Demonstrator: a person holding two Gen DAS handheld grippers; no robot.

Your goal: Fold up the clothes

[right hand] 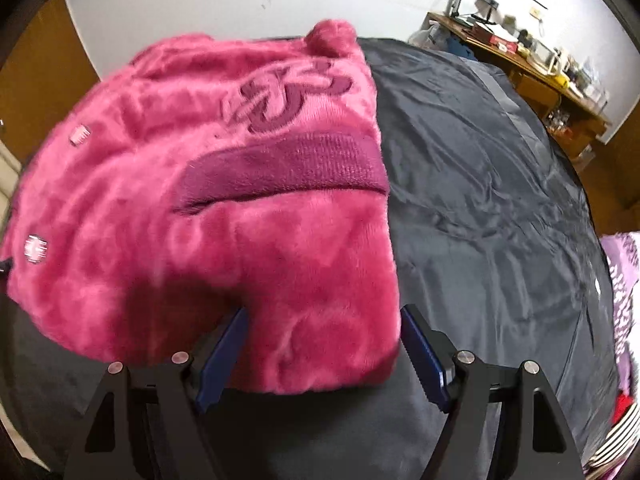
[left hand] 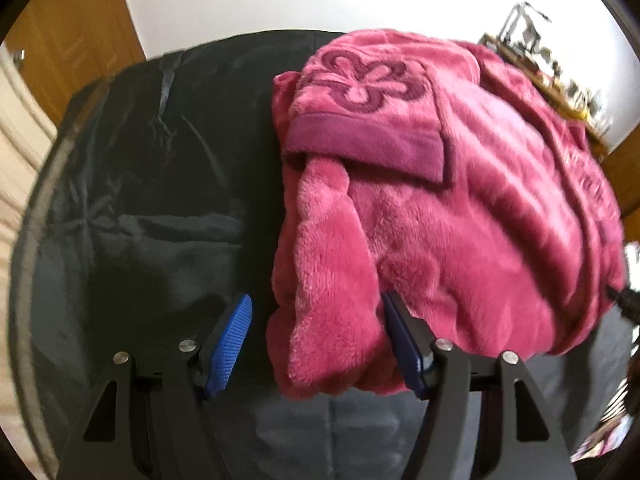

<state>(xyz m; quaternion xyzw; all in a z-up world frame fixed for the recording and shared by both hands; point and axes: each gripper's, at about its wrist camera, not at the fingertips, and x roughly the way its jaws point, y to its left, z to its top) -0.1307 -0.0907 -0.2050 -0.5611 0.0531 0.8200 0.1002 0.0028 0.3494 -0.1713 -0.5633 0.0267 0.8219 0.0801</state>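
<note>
Pink fleece robe (left hand: 440, 208) sits folded on the dark sheet (left hand: 140, 200). Left gripper (left hand: 316, 344) and right gripper (right hand: 324, 352) both have jaws spread wide around its near edge, not pinching anything. Cluttered desk (right hand: 520, 52) behind.

Soft even indoor light, slight motion blur, heavy fisheye warping at edges.

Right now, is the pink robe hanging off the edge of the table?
No, the robe lies folded in a bundle wholly on the dark cloth that covers the table.
</note>
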